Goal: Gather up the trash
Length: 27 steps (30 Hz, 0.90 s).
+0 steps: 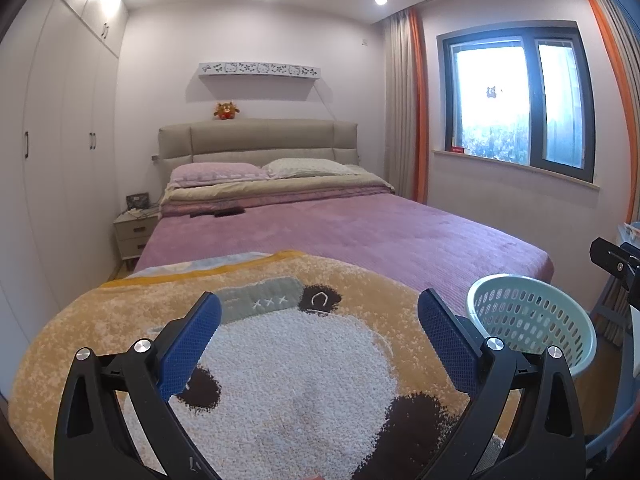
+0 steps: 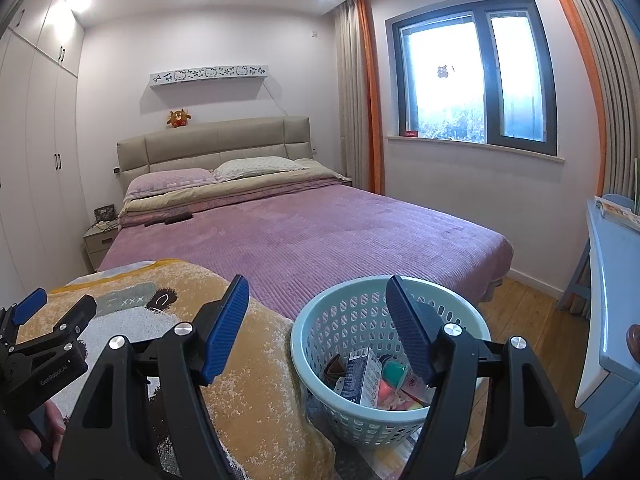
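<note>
A pale green perforated basket (image 2: 352, 312) stands on the floor beside the foot of the bed. It holds trash: a grey carton (image 2: 362, 376), a dark wrapper (image 2: 334, 369) and colourful packets (image 2: 394, 384). My right gripper (image 2: 316, 296) is open and empty above the basket's near rim. My left gripper (image 1: 320, 312) is open and empty over the bear-patterned blanket (image 1: 280, 380). The basket also shows in the left wrist view (image 1: 532, 320), to the right of the left gripper. The left gripper shows at the left edge of the right wrist view (image 2: 48, 312).
The bed with a purple cover (image 2: 320, 232) fills the middle. A nightstand (image 1: 134, 236) stands at its far left by white wardrobes (image 1: 60, 140). A light blue desk (image 2: 612, 280) stands at the right. Wooden floor (image 2: 524, 304) lies between bed and desk.
</note>
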Available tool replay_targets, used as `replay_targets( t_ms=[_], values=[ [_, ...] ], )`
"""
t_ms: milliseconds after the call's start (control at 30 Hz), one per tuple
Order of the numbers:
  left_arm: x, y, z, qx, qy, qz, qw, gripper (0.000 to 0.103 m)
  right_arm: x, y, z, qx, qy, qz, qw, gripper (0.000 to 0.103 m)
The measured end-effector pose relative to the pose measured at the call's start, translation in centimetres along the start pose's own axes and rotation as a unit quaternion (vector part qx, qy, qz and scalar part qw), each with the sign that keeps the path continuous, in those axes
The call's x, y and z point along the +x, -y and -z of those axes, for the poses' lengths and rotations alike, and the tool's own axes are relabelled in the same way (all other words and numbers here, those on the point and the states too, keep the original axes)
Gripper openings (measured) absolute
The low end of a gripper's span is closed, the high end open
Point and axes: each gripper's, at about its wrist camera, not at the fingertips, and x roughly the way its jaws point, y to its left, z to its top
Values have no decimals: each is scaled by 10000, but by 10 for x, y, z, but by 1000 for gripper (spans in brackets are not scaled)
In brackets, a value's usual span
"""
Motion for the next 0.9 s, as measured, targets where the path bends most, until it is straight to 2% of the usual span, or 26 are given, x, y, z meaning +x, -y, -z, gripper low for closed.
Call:
replay_targets(
  t_ms=[67, 100, 900],
  values=[
    [1, 1, -1, 9, 1, -1, 10000, 95, -1, 0, 0, 6, 0, -5, 10000, 77],
    [1, 1, -1, 13, 0, 0, 10000, 96, -1, -1, 0, 12, 13, -4, 10000, 78],
    [-1, 4, -1, 30, -24, 89, 10000, 96, 0, -2, 0, 7, -53, -96, 9999, 80]
  ],
)
